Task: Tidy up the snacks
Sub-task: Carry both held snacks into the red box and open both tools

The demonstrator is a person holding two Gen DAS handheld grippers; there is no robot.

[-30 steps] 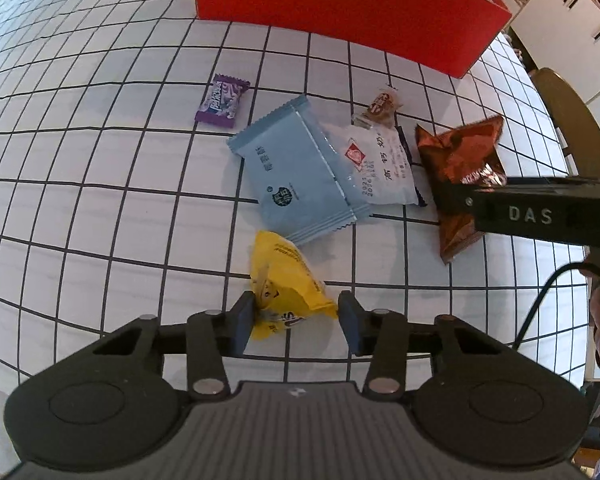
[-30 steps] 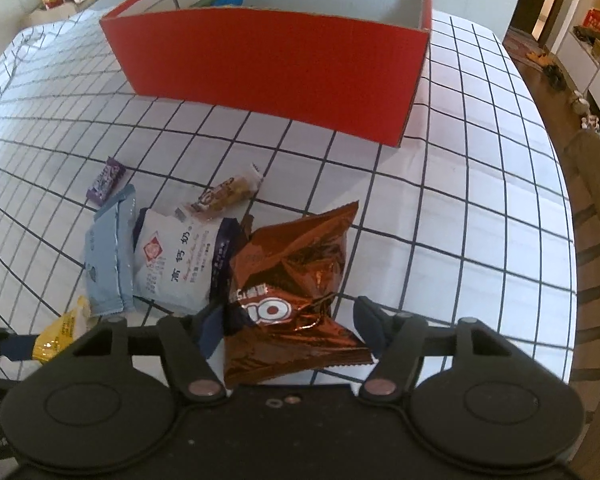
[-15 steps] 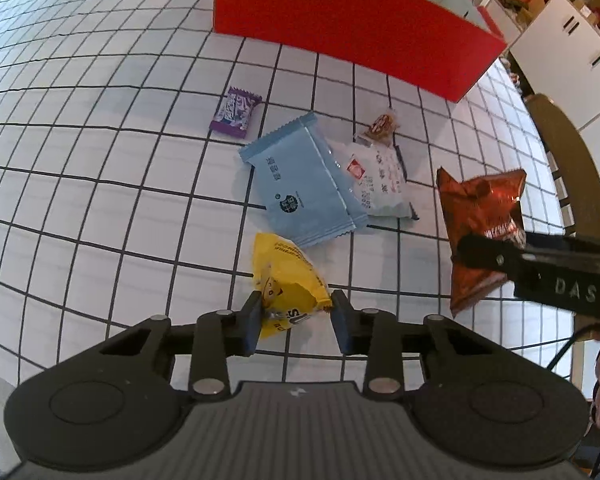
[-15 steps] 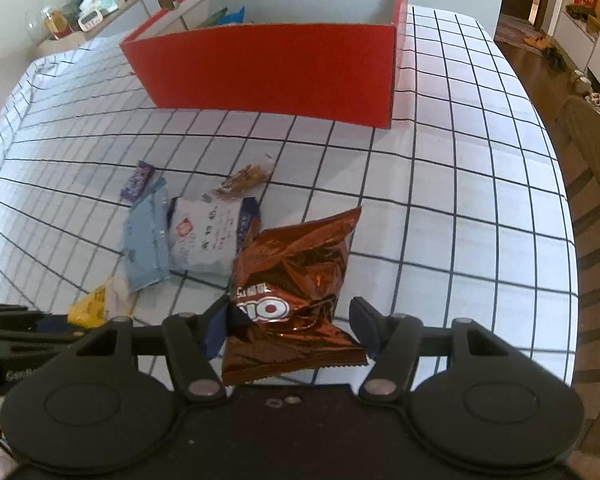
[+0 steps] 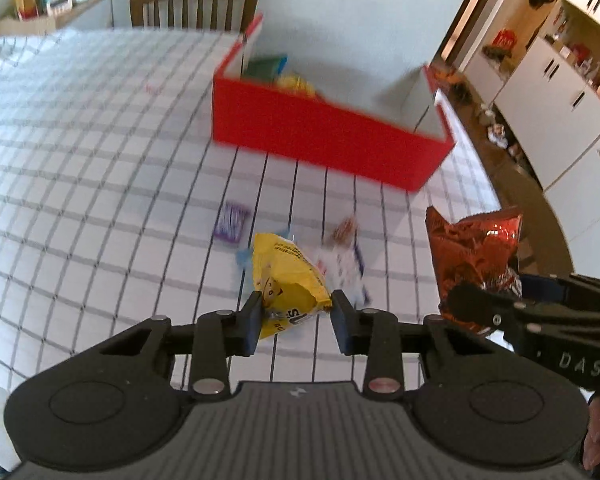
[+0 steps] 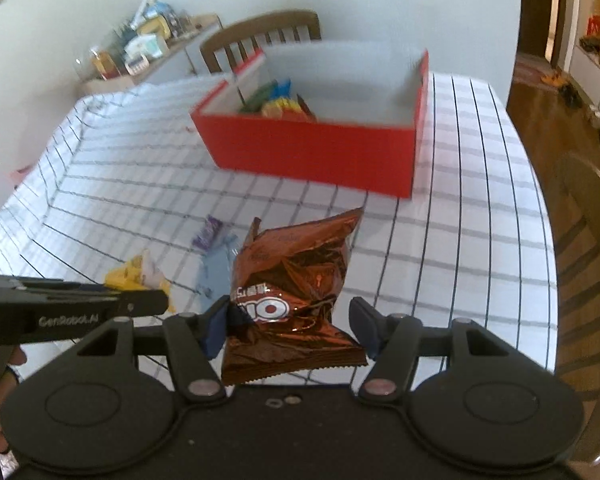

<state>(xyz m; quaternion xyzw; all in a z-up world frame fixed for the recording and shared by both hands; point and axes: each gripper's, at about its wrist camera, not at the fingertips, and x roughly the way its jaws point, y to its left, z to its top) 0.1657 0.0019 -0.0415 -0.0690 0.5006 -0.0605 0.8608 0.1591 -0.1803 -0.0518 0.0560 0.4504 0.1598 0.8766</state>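
My left gripper (image 5: 296, 314) is shut on a yellow snack packet (image 5: 288, 276) and holds it above the table. My right gripper (image 6: 288, 326) is shut on a brown foil chip bag (image 6: 296, 288), also lifted; the bag shows at the right of the left wrist view (image 5: 472, 256). The red box (image 6: 312, 152) stands ahead on the checked tablecloth with several snacks inside. A purple candy bar (image 5: 231, 222), a light blue packet (image 6: 216, 268), a white packet (image 5: 344, 268) and a small brown sweet (image 5: 344, 229) lie on the table below.
A wooden chair (image 6: 260, 36) stands behind the table's far edge, another chair (image 6: 588, 264) at the right edge. A shelf with jars and boxes (image 6: 140, 48) is at the back left. White cabinets (image 5: 560, 80) line the right.
Both grippers have risen off the table with their packets and tilted up, so the box's inside now shows. The view is motion-blurred.
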